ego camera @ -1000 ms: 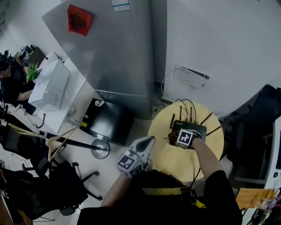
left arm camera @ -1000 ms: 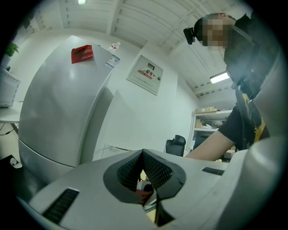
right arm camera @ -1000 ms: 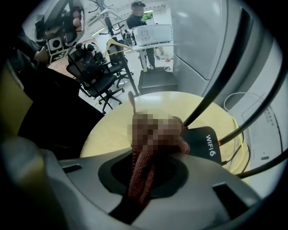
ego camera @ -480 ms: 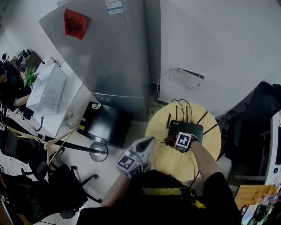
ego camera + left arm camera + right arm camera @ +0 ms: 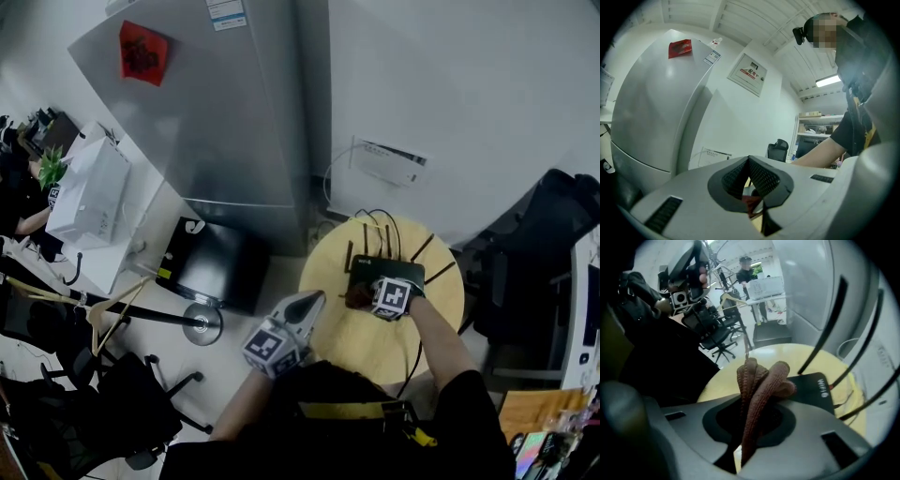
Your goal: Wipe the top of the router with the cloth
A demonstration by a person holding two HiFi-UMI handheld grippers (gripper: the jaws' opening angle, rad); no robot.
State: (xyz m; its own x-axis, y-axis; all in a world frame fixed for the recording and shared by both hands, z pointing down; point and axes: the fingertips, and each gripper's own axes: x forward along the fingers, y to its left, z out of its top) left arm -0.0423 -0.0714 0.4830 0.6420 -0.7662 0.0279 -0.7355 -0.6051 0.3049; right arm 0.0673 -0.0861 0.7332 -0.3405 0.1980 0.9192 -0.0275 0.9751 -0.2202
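Head view: black router [image 5: 389, 270] with stick antennas sits on the round yellow desk [image 5: 370, 347]. The right hand-held gripper [image 5: 367, 297] has the dark red cloth [image 5: 355, 298] at the router's front-left corner, further off its top than a second ago. The left hand-held gripper [image 5: 312, 303] hangs left of the router

Left gripper view: jaws closed on nothing

Right gripper view: jaws clamped on the ribbed brownish cloth, which is touching the router, marked "WiFi"

Cloth [image 5: 357, 296] slightly farther across router [image 5: 386, 270] top
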